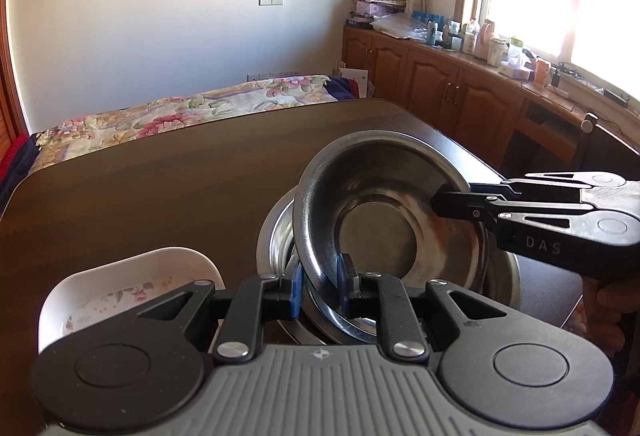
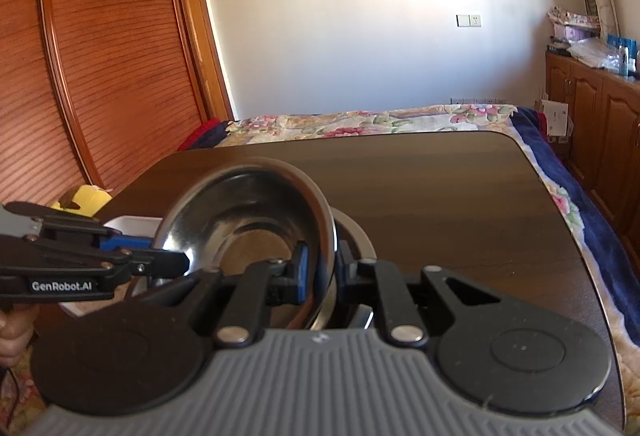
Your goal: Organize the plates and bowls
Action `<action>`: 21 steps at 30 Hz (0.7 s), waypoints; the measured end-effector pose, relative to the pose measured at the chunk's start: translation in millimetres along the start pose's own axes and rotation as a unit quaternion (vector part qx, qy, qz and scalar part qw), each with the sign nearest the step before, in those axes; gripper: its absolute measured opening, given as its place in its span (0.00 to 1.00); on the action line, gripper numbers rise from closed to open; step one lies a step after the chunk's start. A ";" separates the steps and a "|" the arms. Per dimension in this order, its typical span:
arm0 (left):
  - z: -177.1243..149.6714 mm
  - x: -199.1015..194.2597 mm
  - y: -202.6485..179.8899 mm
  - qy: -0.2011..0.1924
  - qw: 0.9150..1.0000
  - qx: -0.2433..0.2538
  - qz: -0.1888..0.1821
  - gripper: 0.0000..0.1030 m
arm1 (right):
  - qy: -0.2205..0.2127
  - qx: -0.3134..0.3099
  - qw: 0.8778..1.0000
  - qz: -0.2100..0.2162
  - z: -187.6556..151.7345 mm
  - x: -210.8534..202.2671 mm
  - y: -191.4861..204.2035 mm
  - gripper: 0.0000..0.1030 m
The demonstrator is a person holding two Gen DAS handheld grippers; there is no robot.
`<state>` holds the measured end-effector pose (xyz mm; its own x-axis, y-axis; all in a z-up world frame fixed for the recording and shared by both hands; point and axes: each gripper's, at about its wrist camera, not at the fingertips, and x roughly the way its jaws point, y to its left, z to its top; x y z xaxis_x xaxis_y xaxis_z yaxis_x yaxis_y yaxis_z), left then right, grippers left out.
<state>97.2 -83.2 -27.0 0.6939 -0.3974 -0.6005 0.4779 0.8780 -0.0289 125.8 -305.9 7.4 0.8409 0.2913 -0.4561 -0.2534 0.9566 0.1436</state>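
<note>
My left gripper (image 1: 319,288) pinches the near rim of the steel bowl (image 1: 380,211); my right gripper (image 2: 320,270) clamps its right rim. The bowl tilts over a second steel bowl (image 1: 506,276) on the counter (image 1: 160,187), right of a white dish (image 1: 120,284).

Left tool (image 1: 320,286) and right tool (image 1: 444,203) clamping tilted steel bowl (image 1: 380,220), dark table (image 1: 160,187)
</note>
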 end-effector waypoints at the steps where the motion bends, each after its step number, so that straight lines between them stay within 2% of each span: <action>1: -0.7 0.0 -0.3 0.000 1.000 0.002 0.003 0.19 | -0.003 -0.010 1.000 -0.007 -1.2 -0.4 2.5 0.15; 4: -3.0 1.3 -0.3 0.000 1.000 0.001 0.004 0.19 | -0.008 -0.036 0.999 -0.025 -2.6 -0.4 8.8 0.15; 21: -5.4 -1.0 -8.0 -0.007 1.000 0.007 0.012 0.19 | -0.002 -0.080 0.996 -0.046 -6.5 5.3 17.5 0.15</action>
<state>89.7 -88.4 -30.5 0.7126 -0.3800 -0.5898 0.4685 0.8835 -0.0033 122.7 -287.5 1.8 0.8657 0.2018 -0.4581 -0.2474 0.9681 -0.0409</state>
